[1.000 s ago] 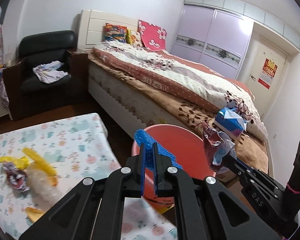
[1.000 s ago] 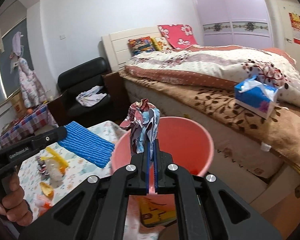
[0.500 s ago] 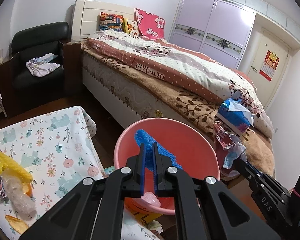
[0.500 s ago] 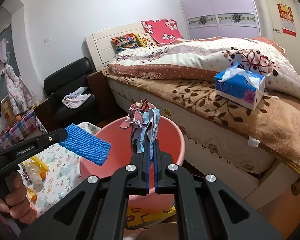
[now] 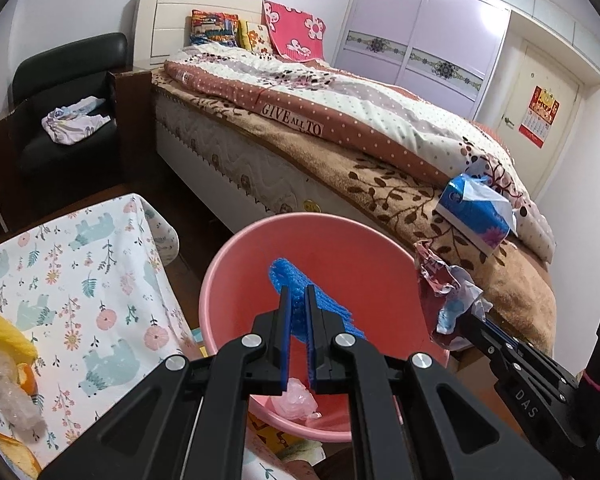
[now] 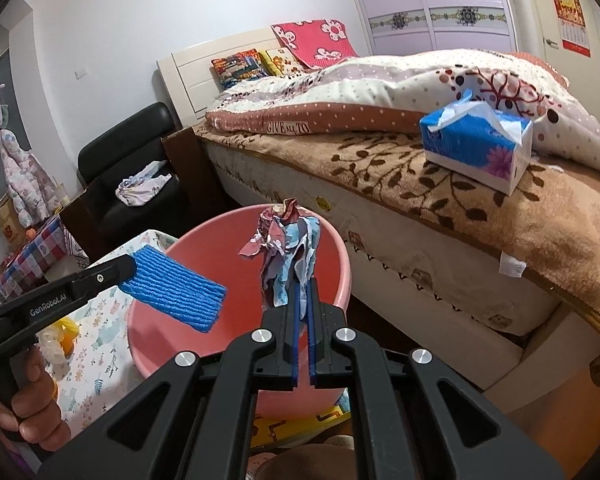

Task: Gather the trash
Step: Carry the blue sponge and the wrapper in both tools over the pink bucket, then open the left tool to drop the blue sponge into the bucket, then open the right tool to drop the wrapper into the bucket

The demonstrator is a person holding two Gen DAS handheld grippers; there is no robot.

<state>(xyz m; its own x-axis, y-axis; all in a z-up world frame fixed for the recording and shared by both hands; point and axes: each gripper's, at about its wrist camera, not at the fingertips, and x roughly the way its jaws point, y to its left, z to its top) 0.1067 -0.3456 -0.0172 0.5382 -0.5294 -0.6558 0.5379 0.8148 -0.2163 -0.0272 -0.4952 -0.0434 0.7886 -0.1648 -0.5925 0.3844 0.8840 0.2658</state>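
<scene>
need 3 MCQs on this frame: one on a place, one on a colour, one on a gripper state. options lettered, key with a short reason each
1. Where does the tissue box lie?
A. on the bed
B. on the armchair
C. in the bucket

2. What colour is the bucket?
A. green
B. pink
C. black

3. What is the state of the right gripper?
A. wide open and empty
B. out of view
C. shut on the crumpled wrapper

Key: 1 A, the box sits on the brown blanket at the bed's edge. 2 B, its rim and wall are pink in both views. 3 C, the wrapper is pinched between the closed fingers, over the bucket.
</scene>
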